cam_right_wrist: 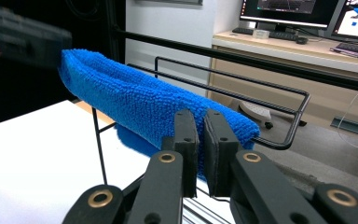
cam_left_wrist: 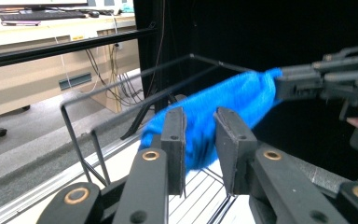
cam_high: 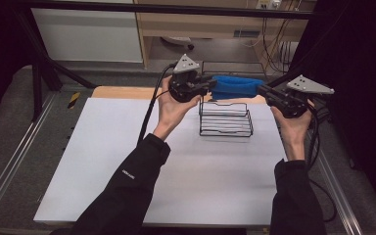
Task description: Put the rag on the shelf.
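A folded blue cloth hangs stretched between my two grippers, above the back rail of a black wire rack. My left gripper is shut on its left end, and my right gripper is shut on its right end. In the left gripper view the cloth runs from between my jaws to the other gripper. In the right gripper view the jaws pinch the cloth, which stretches along the rack's top wire. I cannot tell whether it touches the wire.
The rack stands at the back middle of a white table, whose wooden edge shows behind it. Metal frame rails run along both sides. A desk with monitors lies beyond the table.
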Tool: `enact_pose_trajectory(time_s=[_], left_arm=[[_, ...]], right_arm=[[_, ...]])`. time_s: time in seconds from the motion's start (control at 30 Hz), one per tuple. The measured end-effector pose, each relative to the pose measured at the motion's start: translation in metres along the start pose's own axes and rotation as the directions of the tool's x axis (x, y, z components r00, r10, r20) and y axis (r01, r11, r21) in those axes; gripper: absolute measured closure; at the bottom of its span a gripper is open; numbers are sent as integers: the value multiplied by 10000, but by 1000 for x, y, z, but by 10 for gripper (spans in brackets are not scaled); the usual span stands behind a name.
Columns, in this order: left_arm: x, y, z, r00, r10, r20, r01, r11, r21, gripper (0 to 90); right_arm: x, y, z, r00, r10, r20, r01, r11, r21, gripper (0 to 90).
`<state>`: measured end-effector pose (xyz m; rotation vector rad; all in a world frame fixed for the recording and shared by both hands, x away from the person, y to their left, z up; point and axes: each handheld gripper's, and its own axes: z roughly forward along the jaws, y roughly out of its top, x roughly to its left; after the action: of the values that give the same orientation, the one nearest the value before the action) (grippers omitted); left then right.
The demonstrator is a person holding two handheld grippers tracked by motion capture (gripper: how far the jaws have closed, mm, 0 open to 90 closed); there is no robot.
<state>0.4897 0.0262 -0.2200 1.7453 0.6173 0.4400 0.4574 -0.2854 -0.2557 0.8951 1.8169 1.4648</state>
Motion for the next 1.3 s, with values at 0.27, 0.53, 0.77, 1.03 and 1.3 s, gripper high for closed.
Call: enact_pose_trajectory(time_s=[0.27,0.53,0.77,1.03,1.3], left_arm=[[-3,5,14,9997,-28,256,7,9969,791,868],[-7,-14,22,9977,316,593,-419,9825,1813,900],[-7,-21,27,9976,483,496,-572,9785,1982,900],[-7,-25,31,9972,658,351,-717,9754,2086,900],[-7,-33,31,9965,757,342,-812,9742,2104,900]], right_arm=[[1,-2,0,9999,-109,-52,110,9999,49,849],[1,-4,-1,9998,-189,-33,189,9998,106,834],[2,-6,-3,9999,-58,-149,61,9998,211,776],[9,8,-12,9998,55,-174,-58,9998,-188,575],[16,4,0,9951,707,-689,-637,9930,995,859]])
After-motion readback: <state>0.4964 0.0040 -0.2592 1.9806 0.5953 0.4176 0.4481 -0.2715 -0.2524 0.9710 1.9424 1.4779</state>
